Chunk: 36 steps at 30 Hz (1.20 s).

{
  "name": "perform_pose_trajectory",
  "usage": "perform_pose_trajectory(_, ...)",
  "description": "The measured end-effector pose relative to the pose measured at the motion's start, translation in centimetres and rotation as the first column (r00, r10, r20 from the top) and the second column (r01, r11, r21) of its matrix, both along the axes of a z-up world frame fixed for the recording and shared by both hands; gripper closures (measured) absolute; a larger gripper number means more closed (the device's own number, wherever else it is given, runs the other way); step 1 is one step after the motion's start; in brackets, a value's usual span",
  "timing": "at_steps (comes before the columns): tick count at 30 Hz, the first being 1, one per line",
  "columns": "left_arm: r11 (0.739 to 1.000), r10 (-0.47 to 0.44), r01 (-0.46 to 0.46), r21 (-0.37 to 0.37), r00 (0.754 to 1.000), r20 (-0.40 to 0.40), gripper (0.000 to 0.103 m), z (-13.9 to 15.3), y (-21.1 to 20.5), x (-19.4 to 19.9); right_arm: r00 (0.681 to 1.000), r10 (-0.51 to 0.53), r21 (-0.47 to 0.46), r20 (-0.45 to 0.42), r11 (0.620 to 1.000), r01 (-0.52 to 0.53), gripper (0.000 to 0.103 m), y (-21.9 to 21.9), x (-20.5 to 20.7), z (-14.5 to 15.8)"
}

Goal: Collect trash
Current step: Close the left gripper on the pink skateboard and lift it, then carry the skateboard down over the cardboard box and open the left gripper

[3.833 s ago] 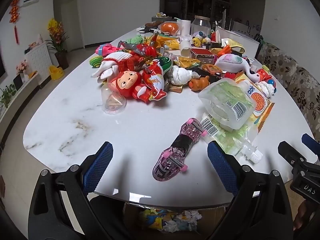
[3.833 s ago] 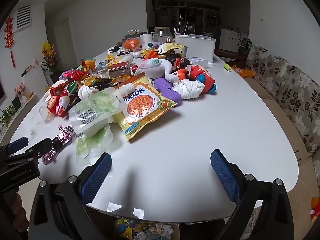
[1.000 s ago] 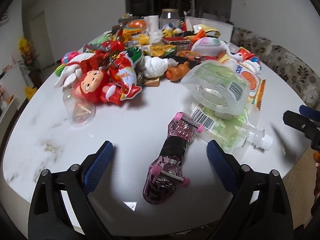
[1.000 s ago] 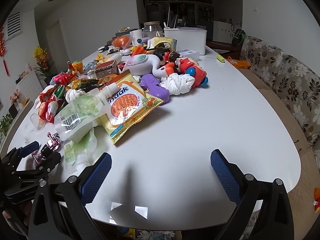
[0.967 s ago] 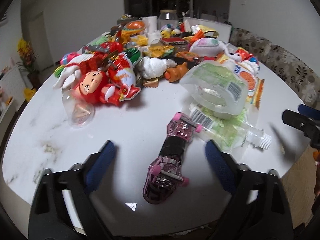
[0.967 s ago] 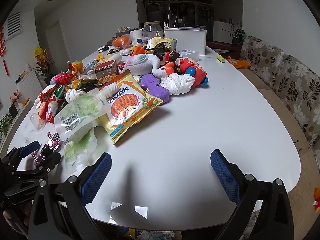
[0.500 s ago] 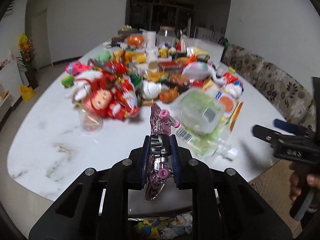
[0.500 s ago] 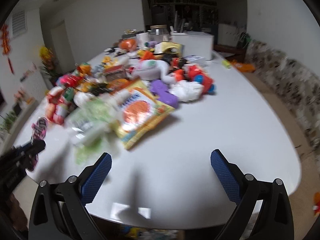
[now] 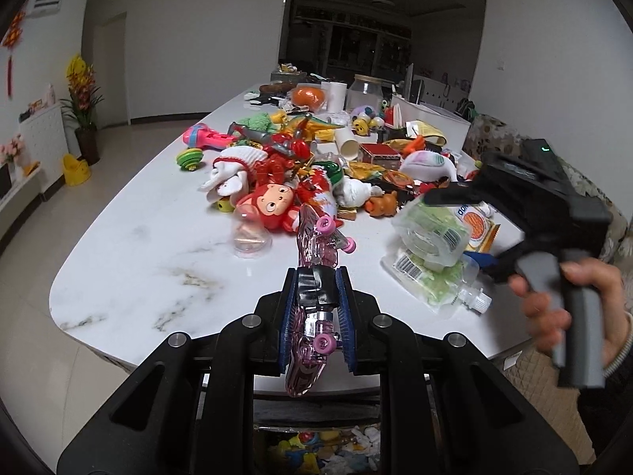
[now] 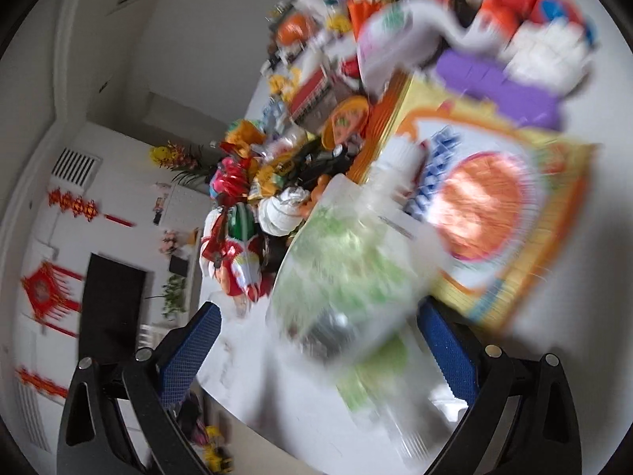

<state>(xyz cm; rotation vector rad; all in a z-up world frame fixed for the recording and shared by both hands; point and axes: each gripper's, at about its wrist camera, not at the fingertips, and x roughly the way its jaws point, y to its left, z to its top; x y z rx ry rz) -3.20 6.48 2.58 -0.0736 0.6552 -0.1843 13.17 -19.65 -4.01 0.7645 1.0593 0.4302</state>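
Skateboard: the pink toy skateboard point(image 9: 314, 308) lay flat on the bench point(image 9: 158, 261) a second ago; now it is clamped nose-up between the blue pads of the left tongs point(image 9: 315, 316), clear of the bench top.
Left tongs: wide apart a second ago, now closed on the skateboard's taped black middle, with the board's tail hanging below the pads.
Right tongs: a second ago only their tips showed at the right edge of the left view; now the right tongs point(image 10: 316, 340) have come in over the green pouches, tilted hard to one side, and the holding hand point(image 9: 569, 308) is in plain sight.
Right tongs, state: jaws stand wide open, one blue pad point(image 10: 190, 352) on each side of the green pouch; whether either pad touches it, cannot tell through the blur.
Green pouch: the clear refill pouch with green filling point(image 10: 348, 273) lies where it lay before, at the near right of the bench, on a second flatter pouch with a white cap point(image 9: 474, 301).
Snack bag: the yellow and orange bag point(image 10: 494, 213) stays just behind the pouches.
Toy heap: the red doll point(image 9: 273, 206) and the clear cup point(image 9: 249, 237) are unmoved.
Box: a box of scraps point(image 9: 316, 447) sits on the floor below the bench edge.
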Motion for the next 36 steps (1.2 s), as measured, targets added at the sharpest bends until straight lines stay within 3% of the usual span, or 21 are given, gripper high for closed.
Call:
perform_pose_trajectory(1, 1.000, 0.003, -0.003, -0.004, 1.000, 0.000, 0.084, -0.1, 0.2, 0.1, 1.000, -0.011, -0.027, 0.017, 1.000, 0.011, 0.005, 0.4, 0.9, -0.2)
perform_pose_trajectory(2, 1.000, 0.004, -0.004, -0.007, 1.000, -0.001, 0.084, -0.1, 0.2, 0.2, 1.000, -0.021, -0.044, 0.020, 0.999, 0.022, 0.015, 0.7, 1.5, -0.4)
perform_pose_trajectory(3, 1.000, 0.006, -0.007, -0.011, 1.000, -0.003, 0.084, -0.1, 0.3, 0.3, 0.999, -0.027, -0.042, 0.017, 0.999, 0.028, 0.050, 0.5, 1.6, -0.3)
perform_pose_trajectory(4, 1.000, 0.007, -0.007, -0.015, 1.000, -0.005, 0.084, -0.2, 0.4, 0.3, 1.000, -0.020, -0.035, 0.022, 0.999, 0.021, 0.078, 0.6, 1.6, -0.5)
perform_pose_trajectory(5, 1.000, 0.003, -0.003, -0.020, 1.000, -0.009, 0.084, -0.3, 0.4, 0.3, 0.998, 0.021, -0.008, 0.054, 1.000, -0.021, 0.086, 0.8, 1.5, -0.3)
perform_pose_trajectory(9, 1.000, -0.015, 0.015, -0.020, 1.000, -0.020, 0.084, -0.7, -0.1, 0.6, 0.974, 0.085, -0.083, 0.210, 0.994, -0.069, 0.090, 0.7, -0.6, 2.9)
perform_pose_trajectory(15, 0.998, -0.061, 0.061, -0.030, 0.998, -0.015, 0.084, 0.6, -1.4, -0.8, 0.916, 0.213, -0.117, 0.340, 0.976, -0.184, 0.090, -0.6, -6.0, 8.3)
perform_pose_trajectory(19, 0.993, -0.121, 0.121, -0.011, 0.993, -0.014, 0.084, 1.8, -2.0, -3.8, 0.853, 0.405, -0.199, 0.330, 0.913, -0.357, 0.090, -0.8, -12.2, 9.4)
perform_pose_trajectory(22, 0.986, -0.162, 0.164, 0.021, 0.984, -0.069, 0.084, 1.1, -2.4, -6.4, 0.832, 0.490, -0.247, 0.262, 0.867, -0.433, 0.090, -1.4, -15.9, 7.7)
perform_pose_trajectory(25, 0.976, -0.204, 0.212, 0.043, 0.967, -0.151, 0.084, -0.8, -2.7, -8.1, 0.821, 0.547, -0.296, 0.161, 0.821, -0.489, 0.088, -1.9, -18.3, 4.2)
perform_pose_trajectory(28, 0.964, -0.231, 0.255, 0.073, 0.943, -0.238, 0.084, -3.6, -3.2, -8.8, 0.823, 0.566, -0.327, 0.048, 0.787, -0.523, 0.072, -1.5, -20.0, 0.1)
perform_pose_trajectory(29, 0.958, -0.250, 0.279, 0.071, 0.929, -0.274, 0.079, -5.1, -3.3, -8.8, 0.819, 0.574, -0.365, 0.003, 0.763, -0.534, 0.043, -1.1, -20.0, -1.9)
perform_pose_trajectory(30, 0.954, -0.251, 0.288, 0.084, 0.921, -0.298, 0.059, -6.3, -3.4, -8.7, 0.821, 0.571, -0.404, -0.017, 0.747, -0.528, 0.023, -1.0, -20.1, -3.1)
perform_pose_trajectory(32, 0.950, -0.231, 0.288, 0.119, 0.908, -0.350, 0.026, -8.9, -3.1, -8.3, 0.818, 0.572, -0.508, -0.059, 0.688, -0.518, 0.025, -0.5, -20.5, -5.5)
perform_pose_trajectory(34, 0.958, -0.194, 0.257, 0.127, 0.907, -0.375, 0.025, -10.4, -2.2, -8.0, 0.800, 0.593, -0.528, -0.089, 0.653, -0.543, 0.028, -0.6, -20.8, -6.0)
perform_pose_trajectory(36, 0.969, -0.175, 0.228, 0.098, 0.906, -0.385, 0.025, -10.5, -1.0, -7.6, 0.798, 0.600, -0.524, -0.051, 0.665, -0.533, 0.027, -1.8, -21.7, -4.2)
